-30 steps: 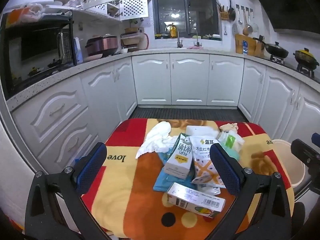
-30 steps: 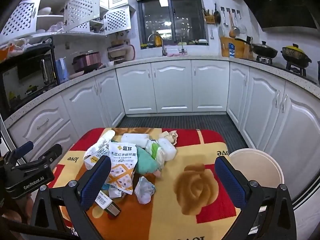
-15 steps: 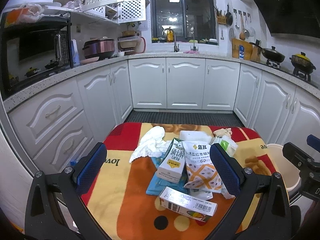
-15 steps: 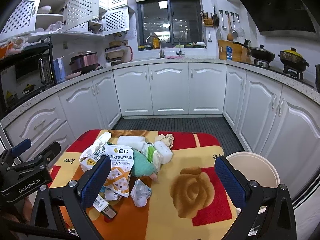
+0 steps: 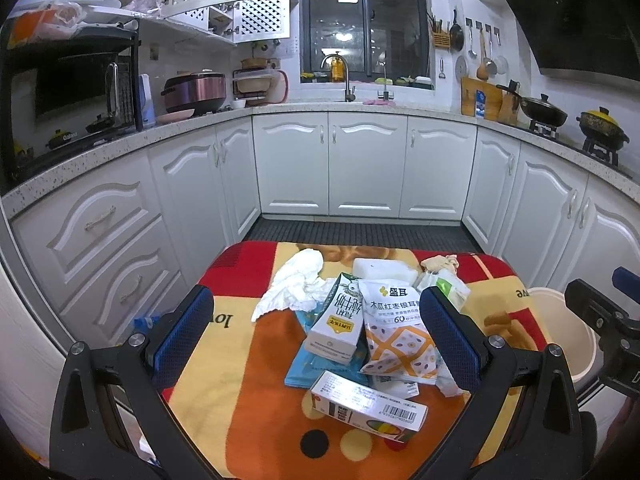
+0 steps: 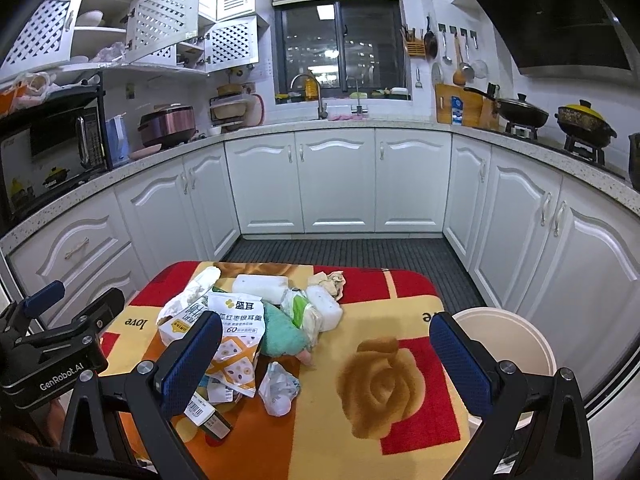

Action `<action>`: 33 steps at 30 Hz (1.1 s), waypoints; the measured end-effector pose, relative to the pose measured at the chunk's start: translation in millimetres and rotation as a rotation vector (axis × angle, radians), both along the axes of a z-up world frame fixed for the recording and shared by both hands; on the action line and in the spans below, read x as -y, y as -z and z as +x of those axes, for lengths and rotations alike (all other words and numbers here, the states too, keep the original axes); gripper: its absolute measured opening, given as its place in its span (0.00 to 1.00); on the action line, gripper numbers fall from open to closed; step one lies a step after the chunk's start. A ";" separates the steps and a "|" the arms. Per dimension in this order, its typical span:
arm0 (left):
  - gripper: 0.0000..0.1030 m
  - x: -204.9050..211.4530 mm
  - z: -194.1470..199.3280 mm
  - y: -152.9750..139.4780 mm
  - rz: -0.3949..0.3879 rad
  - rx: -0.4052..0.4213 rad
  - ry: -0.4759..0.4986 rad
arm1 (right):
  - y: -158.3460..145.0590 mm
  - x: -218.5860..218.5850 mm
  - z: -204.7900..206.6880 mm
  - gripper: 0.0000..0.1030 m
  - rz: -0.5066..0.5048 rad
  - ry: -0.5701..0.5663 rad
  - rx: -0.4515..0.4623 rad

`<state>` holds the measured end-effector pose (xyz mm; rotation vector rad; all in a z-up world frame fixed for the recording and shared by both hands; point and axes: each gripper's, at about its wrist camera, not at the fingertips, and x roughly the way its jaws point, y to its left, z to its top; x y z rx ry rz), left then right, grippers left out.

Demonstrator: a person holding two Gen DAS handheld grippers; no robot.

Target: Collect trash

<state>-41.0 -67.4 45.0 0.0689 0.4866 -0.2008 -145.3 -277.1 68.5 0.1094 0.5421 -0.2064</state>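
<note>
A heap of trash lies on a small table with a red, yellow and orange cloth [image 5: 240, 380]. It holds a white crumpled tissue [image 5: 294, 284], a milk carton [image 5: 338, 320], a snack bag [image 5: 396, 328], a flat barcode box [image 5: 368, 406] and a white foam block [image 5: 382, 270]. In the right wrist view the snack bag [image 6: 240, 320], a green cloth lump [image 6: 282, 334] and a crumpled wrapper [image 6: 278, 388] show. My left gripper [image 5: 318, 332] is open and empty above the heap. My right gripper [image 6: 326, 364] is open and empty, above the cloth right of the heap.
A cream round bin [image 6: 508, 340] stands on the floor at the table's right edge; it also shows in the left wrist view [image 5: 560, 332]. White kitchen cabinets [image 5: 366, 172] ring the room, with dark floor [image 6: 348, 252] behind the table.
Both grippers have drawn back and risen a little, so the table and heap sit lower and farther in both views. Both stay open. The trash has not moved.
</note>
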 end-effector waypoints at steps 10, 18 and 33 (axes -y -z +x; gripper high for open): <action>0.99 0.3 -0.7 -0.2 -0.004 0.010 0.001 | -0.7 2.9 -0.3 1.00 -0.006 0.009 0.001; 0.99 1.3 -1.7 0.0 -0.012 0.011 0.000 | -1.2 6.4 -0.1 1.00 -0.003 0.019 0.006; 0.99 2.7 -2.2 -3.6 -0.006 0.028 -0.012 | -2.7 8.7 -2.1 1.00 -0.012 0.021 0.014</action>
